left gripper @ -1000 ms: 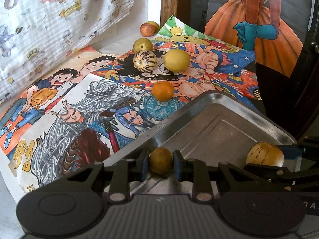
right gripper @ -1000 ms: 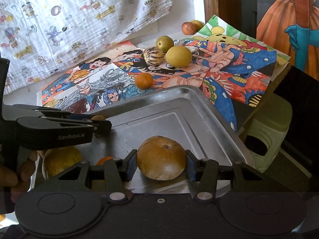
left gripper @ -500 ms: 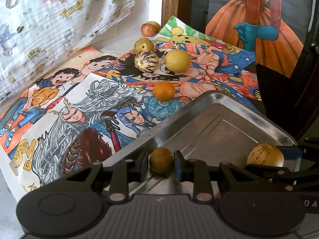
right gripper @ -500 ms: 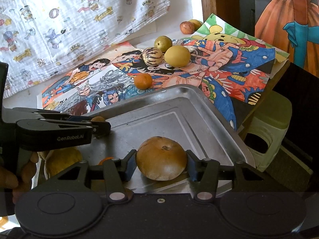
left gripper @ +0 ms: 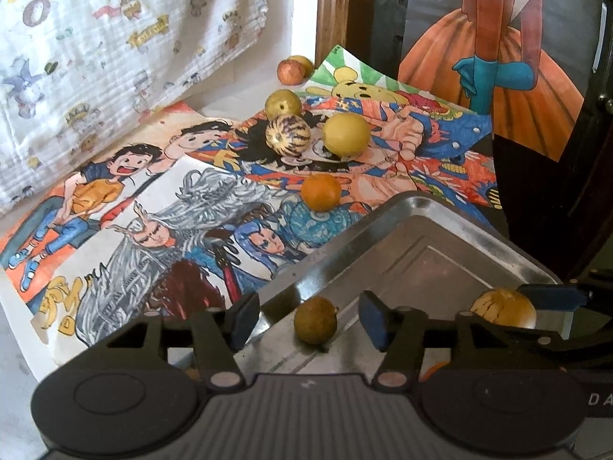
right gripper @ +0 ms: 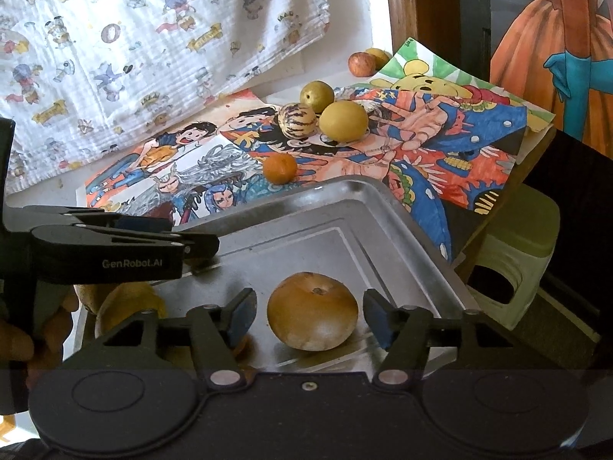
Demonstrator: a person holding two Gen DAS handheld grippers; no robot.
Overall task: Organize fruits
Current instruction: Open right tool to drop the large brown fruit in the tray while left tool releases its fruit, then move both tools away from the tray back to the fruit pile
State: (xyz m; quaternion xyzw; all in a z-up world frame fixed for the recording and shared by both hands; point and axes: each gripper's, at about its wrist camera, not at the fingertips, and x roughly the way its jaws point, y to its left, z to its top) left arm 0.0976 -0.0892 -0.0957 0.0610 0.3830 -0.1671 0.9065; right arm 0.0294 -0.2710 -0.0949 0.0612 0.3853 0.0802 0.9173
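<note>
Step in hand: release into the metal tray (right gripper: pixel 387 207). Left gripper (left gripper: pixel 306 320) stands spread, a small brown fruit (left gripper: pixel 315 319) resting free between its fingers on the tray floor. Right gripper (right gripper: pixel 310 316) is likewise spread around a larger tan fruit (right gripper: pixel 312 310). Next move, by judgement: withdraw both, then fetch the orange (left gripper: pixel 321 192) lying just beyond the tray rim

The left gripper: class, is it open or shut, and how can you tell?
Open. The left gripper has clear gaps between each finger and the small brown fruit, which sits on the tray.
</note>
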